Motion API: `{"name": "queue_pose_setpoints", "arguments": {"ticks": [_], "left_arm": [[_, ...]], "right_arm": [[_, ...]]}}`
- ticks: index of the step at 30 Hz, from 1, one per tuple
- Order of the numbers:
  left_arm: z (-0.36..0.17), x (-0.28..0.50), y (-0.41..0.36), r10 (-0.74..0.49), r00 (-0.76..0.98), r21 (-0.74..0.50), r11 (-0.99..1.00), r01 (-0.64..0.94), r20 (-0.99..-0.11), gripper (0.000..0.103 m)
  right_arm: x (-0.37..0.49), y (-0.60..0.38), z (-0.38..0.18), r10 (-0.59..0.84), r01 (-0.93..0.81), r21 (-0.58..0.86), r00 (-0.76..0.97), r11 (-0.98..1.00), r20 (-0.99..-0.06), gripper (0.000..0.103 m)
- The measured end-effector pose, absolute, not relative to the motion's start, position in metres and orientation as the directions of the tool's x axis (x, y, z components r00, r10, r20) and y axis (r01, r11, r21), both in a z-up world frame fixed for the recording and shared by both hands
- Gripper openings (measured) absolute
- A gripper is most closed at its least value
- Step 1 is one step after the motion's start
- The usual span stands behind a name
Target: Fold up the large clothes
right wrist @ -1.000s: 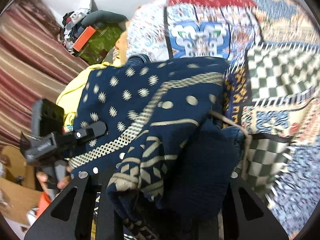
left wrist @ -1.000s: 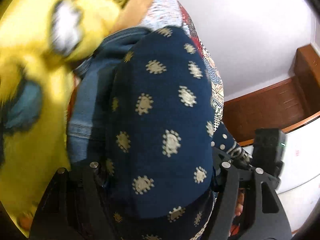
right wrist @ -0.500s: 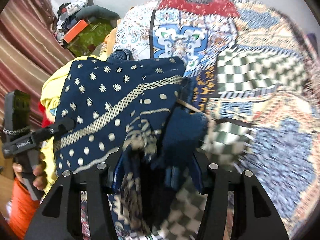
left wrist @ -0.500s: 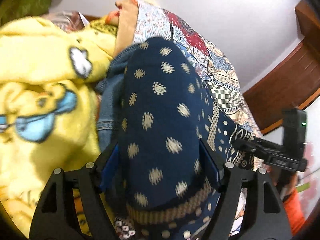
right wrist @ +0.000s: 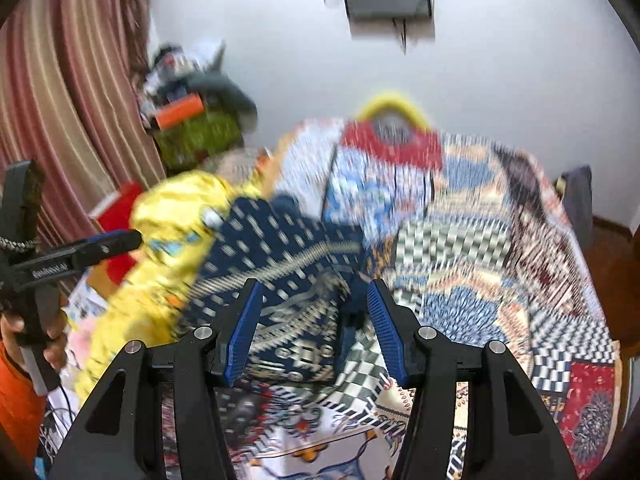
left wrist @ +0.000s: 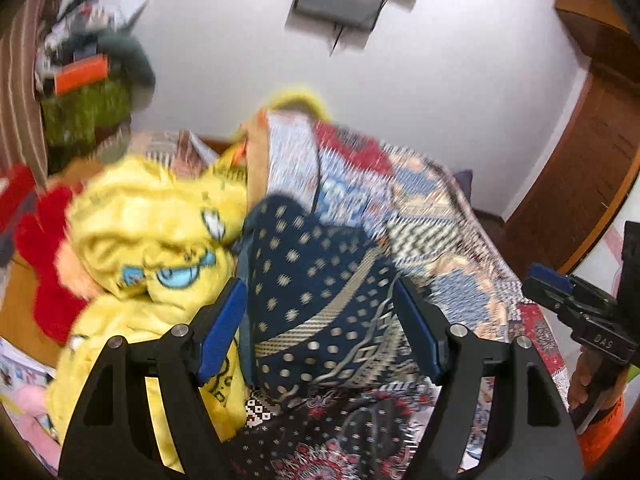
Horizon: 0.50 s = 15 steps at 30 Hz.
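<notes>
A folded navy garment with cream dots and bands [left wrist: 316,292] lies on the patchwork bedspread [left wrist: 448,240], also in the right wrist view [right wrist: 280,272]. My left gripper [left wrist: 320,320] is open, pulled back above the garment, nothing between its blue pads. My right gripper [right wrist: 316,320] is open too, hovering just short of the garment's near edge. Each gripper shows in the other's view: the right one [left wrist: 568,300], the left one [right wrist: 92,248].
A crumpled yellow cartoon-print garment [left wrist: 156,236] lies just left of the navy one. Red cloth [left wrist: 44,240] sits further left. A cluttered shelf [left wrist: 88,88] and a striped curtain [right wrist: 60,100] stand at the left. A wooden cabinet [left wrist: 580,168] is at the right.
Both grippers have let go of the navy garment and drawn back from it. The garment now rests folded on the bed beside the yellow one. Both views are motion-blurred.
</notes>
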<state>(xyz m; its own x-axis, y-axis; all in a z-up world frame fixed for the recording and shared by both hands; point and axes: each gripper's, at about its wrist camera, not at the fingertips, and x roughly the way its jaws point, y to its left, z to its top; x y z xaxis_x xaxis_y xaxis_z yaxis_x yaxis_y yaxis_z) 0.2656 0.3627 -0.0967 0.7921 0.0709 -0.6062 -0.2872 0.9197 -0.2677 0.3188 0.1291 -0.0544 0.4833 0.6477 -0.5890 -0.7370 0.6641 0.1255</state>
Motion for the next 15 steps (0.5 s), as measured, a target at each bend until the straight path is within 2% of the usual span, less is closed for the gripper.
{"name": "queue_pose_setpoints", "arguments": {"ticks": [8,15], "left_arm": [[-0.013,0.188,0.283,0.147,0.92,-0.164,0.962,-0.218,-0.364,0.074],[0.009,0.139,0.239,0.165,0.956,-0.165,0.964,-0.209,-0.244,0.074]], "right_arm": [[0.242,0.103,0.009,0.72,-0.756,0.065,0.589,0.652,-0.367,0.051],[0.199,0.081,0.029,0.738,-0.755,0.035,0.629,0.655,-0.244,0.051]]}}
